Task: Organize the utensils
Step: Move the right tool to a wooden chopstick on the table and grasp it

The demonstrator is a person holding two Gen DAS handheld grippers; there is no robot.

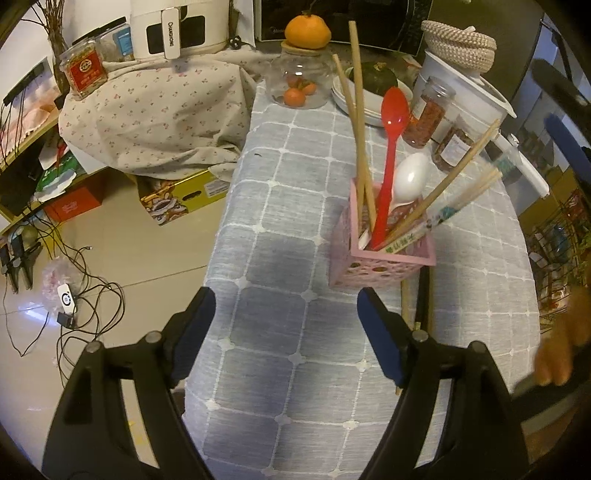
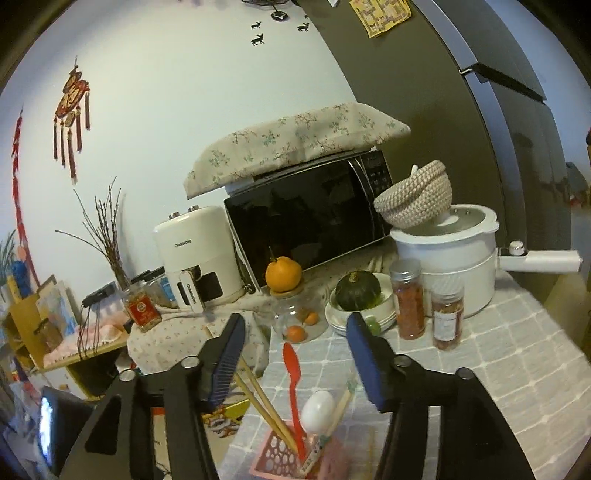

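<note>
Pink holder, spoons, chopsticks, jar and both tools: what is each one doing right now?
Pink holder: upright on the table, full.
Red spoon: standing in the holder.
White spoon: standing in the holder.
Chopsticks: leaning in the holder.
Glass jar: closed, orange on its lid.
Left tool: open, empty.
Right tool: open, empty.

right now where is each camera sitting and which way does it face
Left wrist: on the left gripper, angled steeply down at the checked table and pink holder; its two open fingers show, plus the other hand at the right edge.
Right wrist: on the right gripper, above the holder, facing nearly level toward the microwave and white pot; only its open fingers show.
Shared: holder, red spoon, white spoon, chopsticks, orange.
</note>
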